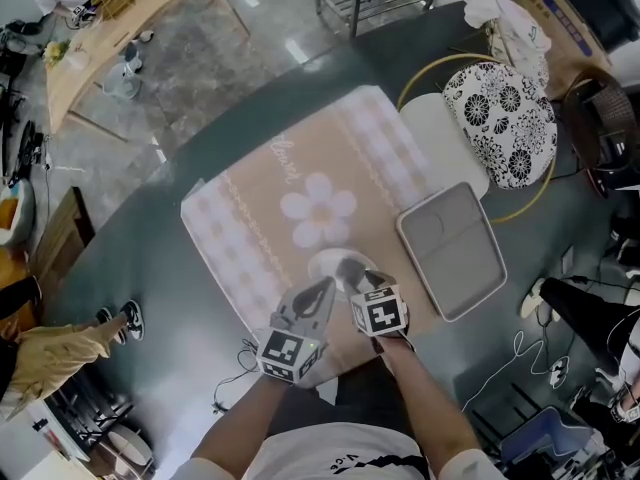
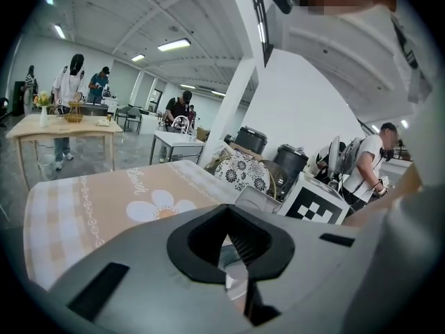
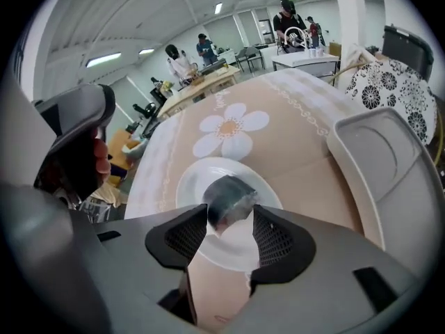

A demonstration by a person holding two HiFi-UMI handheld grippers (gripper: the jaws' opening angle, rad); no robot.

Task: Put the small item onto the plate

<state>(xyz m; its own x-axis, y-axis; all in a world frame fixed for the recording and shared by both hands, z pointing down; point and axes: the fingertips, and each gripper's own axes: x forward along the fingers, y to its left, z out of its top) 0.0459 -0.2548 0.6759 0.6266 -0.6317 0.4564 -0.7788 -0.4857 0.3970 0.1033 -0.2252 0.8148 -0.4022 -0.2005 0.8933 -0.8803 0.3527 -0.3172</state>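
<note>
Bright, even light from long white ceiling strip lamps (image 2: 173, 44); shadows faint. Both gripper views fisheye-warped, corners vignetted black, nearest foreground blurred. Head view slightly soft.

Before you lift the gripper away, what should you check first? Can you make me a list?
1. Small item lies on the plate: ok.
2. Right gripper is not squeezing the item: ok, its jaws stand apart with the item at their tips.
3. Left gripper carries nothing: ok, its jaws are together and empty.
4. Plate sits flat on the flower placemat: ok.
5. Grey tray is out of the way: ok, it is off to the right, apart from the plate.
6. Item will stay put and not roll: cannot tell.
</note>
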